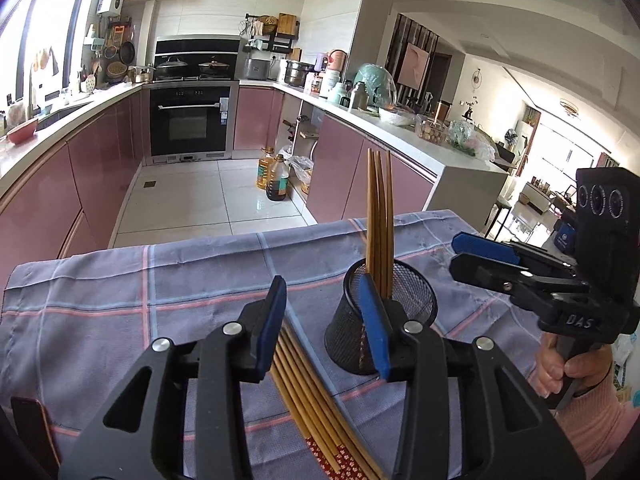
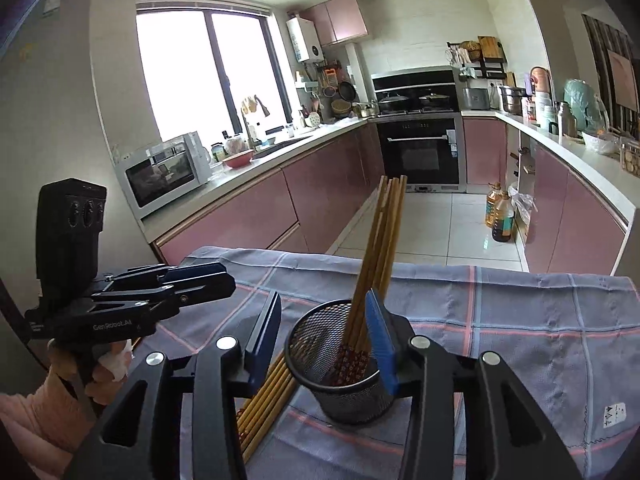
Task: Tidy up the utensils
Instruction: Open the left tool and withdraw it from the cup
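A black mesh cup (image 1: pixel 380 320) (image 2: pixel 340 364) stands on the checked cloth (image 1: pixel 160 280) (image 2: pixel 520 320) and holds several wooden chopsticks (image 1: pixel 380 208) (image 2: pixel 380 248) standing up. More chopsticks (image 1: pixel 316 400) (image 2: pixel 264 396) lie flat on the cloth to the cup's left. My left gripper (image 1: pixel 326 324) is open and empty above the lying chopsticks; it also shows in the right wrist view (image 2: pixel 224 276). My right gripper (image 2: pixel 324 340) is open and empty around the cup; it also shows in the left wrist view (image 1: pixel 456 252).
The cloth covers a table whose far edge (image 1: pixel 280 232) drops to the tiled kitchen floor. Two oil bottles (image 1: pixel 274 176) stand on the floor. Pink cabinets and cluttered counters (image 1: pixel 400 124) line both sides, with an oven (image 1: pixel 188 120) at the back.
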Demonstrator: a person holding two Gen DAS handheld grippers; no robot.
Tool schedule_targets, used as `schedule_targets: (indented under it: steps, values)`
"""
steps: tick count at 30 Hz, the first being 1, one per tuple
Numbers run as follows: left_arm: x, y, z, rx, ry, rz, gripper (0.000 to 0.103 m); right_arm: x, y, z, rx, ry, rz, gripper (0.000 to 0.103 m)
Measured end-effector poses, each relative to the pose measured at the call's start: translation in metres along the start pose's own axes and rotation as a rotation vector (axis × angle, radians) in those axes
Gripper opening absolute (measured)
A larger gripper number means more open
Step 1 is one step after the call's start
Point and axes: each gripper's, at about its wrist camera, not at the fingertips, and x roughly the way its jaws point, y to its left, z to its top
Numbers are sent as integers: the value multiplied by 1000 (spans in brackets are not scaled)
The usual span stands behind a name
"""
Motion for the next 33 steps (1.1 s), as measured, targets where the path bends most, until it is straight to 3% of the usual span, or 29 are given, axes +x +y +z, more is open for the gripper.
schedule_targets:
  steps: [5, 11, 17, 33]
  values:
    - [0, 8, -36, 6, 72, 35, 39, 0, 24, -23, -47, 53, 60, 44]
    - [15, 15, -80, -10, 187, 72, 39, 34, 34, -59, -17, 192, 64, 44]
    - [27, 20, -109, -35, 250, 88, 41, 63, 39, -92, 25, 307, 44, 44]
    - [36, 11, -126, -18, 294, 102, 44, 72, 49, -109, -31, 335, -23, 44]
